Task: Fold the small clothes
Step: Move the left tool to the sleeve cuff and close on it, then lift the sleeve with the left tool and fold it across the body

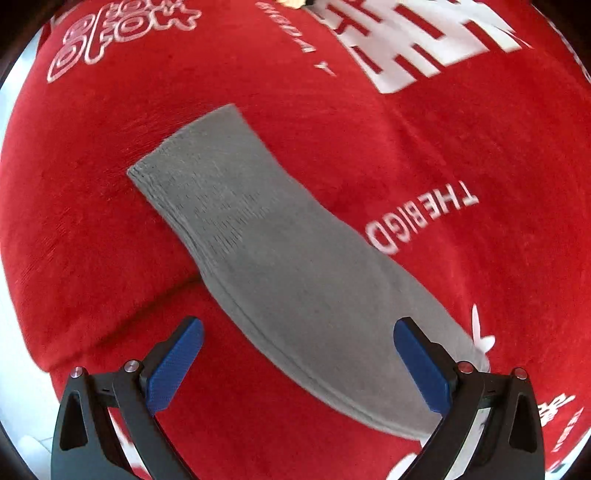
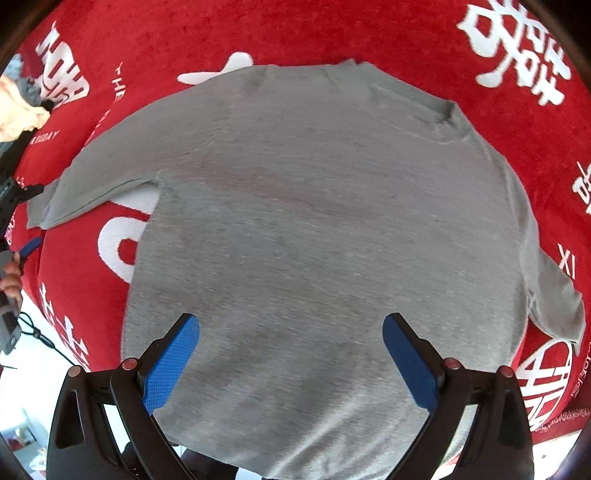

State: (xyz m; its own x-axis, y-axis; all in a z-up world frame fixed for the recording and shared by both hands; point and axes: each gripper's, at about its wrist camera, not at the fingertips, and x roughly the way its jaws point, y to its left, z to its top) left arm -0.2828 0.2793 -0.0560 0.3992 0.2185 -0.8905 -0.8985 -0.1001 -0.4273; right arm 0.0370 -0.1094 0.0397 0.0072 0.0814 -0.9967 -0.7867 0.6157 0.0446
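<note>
Left tool (image 1: 298, 328): blue pads spread wide, holding nothing. It hangs over the long grey knit sleeve (image 1: 258, 251), straddling the part nearest you; I can't tell whether the pads touch the cloth. Right tool (image 2: 291, 325): also released, nothing between the pads, over the lower body of the small grey long-sleeved knit shirt (image 2: 314, 221).

The shirt lies flat on the red plush cloth with white lettering (image 2: 258, 33) that covers the surface. In the right wrist view the hem is nearest you and runs under the tool. The body is spread smooth. One sleeve goes out to the left, and the other (image 2: 554, 291) angles down the right side. The neckline (image 2: 439, 114) sits at the far edge.

In the left wrist view the sleeve runs away diagonally, with the ribbed cuff (image 1: 147, 177) at the far end. The cloth has a ridge (image 1: 110, 314) under the sleeve's left side.

Handling, my read: light, soft, limp knit with no stiffness, so whatever you don't hold will droop and drag. Plush underneath probably grips it, so lift rather than slide. Pinch at edges where layers stack, such as the cuff, the sleeve seam or a hem corner. A mid-panel pinch likely catches one layer only.

No fold is made yet. The sleeve looks like the first one to bring in over the body.
</note>
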